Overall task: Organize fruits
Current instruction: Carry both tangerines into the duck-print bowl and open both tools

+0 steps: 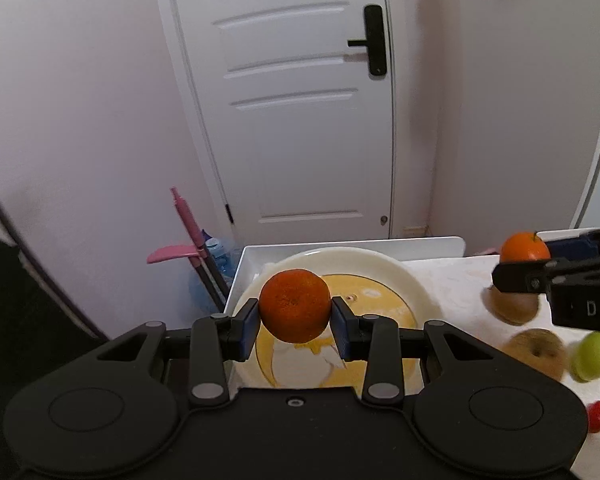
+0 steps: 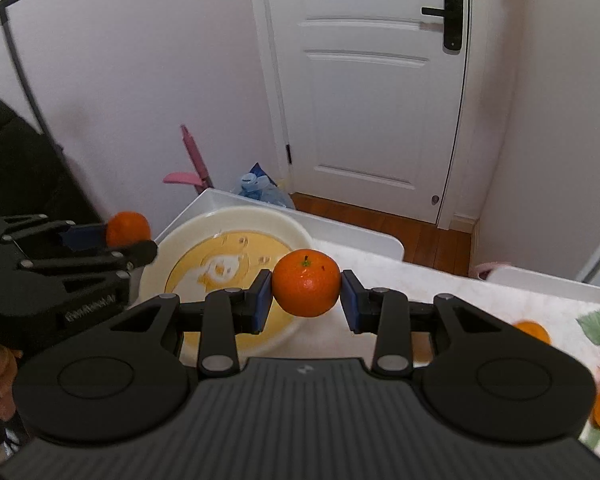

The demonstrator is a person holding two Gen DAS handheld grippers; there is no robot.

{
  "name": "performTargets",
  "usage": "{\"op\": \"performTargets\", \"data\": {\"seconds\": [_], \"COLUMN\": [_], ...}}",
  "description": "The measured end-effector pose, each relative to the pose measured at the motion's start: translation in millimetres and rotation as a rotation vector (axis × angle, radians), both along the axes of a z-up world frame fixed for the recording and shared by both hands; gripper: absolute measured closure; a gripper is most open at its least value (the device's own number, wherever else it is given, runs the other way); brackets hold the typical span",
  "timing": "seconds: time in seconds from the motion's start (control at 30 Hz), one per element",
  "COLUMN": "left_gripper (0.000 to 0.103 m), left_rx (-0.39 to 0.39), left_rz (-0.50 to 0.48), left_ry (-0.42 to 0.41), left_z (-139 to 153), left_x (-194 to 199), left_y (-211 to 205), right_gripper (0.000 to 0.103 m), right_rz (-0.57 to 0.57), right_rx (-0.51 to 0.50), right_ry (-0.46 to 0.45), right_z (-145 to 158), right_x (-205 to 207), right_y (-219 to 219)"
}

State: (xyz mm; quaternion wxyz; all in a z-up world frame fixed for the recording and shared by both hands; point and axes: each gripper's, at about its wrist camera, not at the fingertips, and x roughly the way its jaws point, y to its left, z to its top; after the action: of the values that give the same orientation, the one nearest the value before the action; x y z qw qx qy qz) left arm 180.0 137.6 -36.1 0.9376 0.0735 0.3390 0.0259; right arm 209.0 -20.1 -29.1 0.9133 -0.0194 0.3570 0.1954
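Between each gripper's 2 fingers (image 1: 247, 330) sits 1 orange (image 1: 294, 306).

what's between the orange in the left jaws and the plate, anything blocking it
Nothing visible blocks it. The left gripper holds its orange over the plate, whose yellow centre is bare below. The right gripper, with its own orange, hangs at the plate's near right rim, off to the side.
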Motion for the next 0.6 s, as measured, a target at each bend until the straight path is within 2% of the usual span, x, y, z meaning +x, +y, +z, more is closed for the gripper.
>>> {"op": "performTargets", "data": {"seconds": [0.33,0.6], "left_gripper": [0.061,0.061], "left_rx": [0.028,0.032], "left_rz": [-0.101,-0.161], "left_ry": [0.072,0.138], "left_z": [-49.4,-78.4], "left_x": [75.2,103.7], "left_y": [15.4,17.7], "right_gripper": [0.052,0.052], "right_rz": [-0.071,-0.107], "right_rx": [-0.022,-0.028], "right_ry": [0.059,0.109], "right_z": [-29.1,-44.3], "right_x": [53.3,72.9], "right_y": [24.8,29.4]}}
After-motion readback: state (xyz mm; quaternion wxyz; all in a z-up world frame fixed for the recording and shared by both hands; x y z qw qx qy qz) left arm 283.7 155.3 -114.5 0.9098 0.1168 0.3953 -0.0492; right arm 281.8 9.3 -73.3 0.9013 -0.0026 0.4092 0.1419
